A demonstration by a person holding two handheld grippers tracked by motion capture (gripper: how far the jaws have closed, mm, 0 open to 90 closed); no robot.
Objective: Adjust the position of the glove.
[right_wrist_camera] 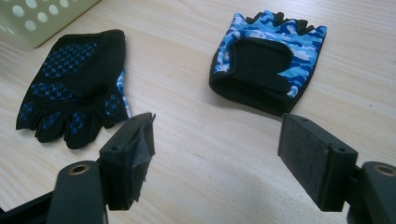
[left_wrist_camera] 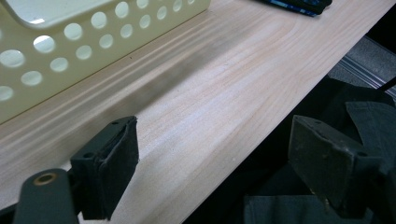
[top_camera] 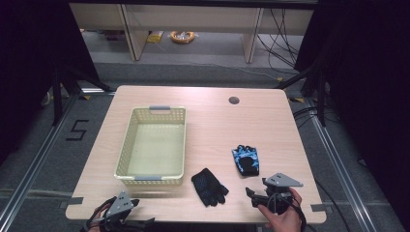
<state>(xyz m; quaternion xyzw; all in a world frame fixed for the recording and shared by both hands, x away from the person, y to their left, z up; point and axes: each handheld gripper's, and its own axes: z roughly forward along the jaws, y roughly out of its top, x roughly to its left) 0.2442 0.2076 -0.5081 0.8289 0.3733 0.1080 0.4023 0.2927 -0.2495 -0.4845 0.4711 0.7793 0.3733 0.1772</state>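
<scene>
Blue camo glove (right_wrist_camera: 271,60) sits upper right in the right gripper view, just ahead of the right gripper (right_wrist_camera: 217,154).
Best to come down square over its cuff edge. Jaws gape wide, holding nothing; left gripper (left_wrist_camera: 212,161), lower frame, gapes wide too, over the table edge (left_wrist_camera: 224,158).

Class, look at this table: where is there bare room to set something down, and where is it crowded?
Free: the far table strip beyond the basket, and the stretch between basket and right edge, above the camouflage glove. The basket is empty too. Crowded: the near edge, with the black glove and both grippers.
</scene>
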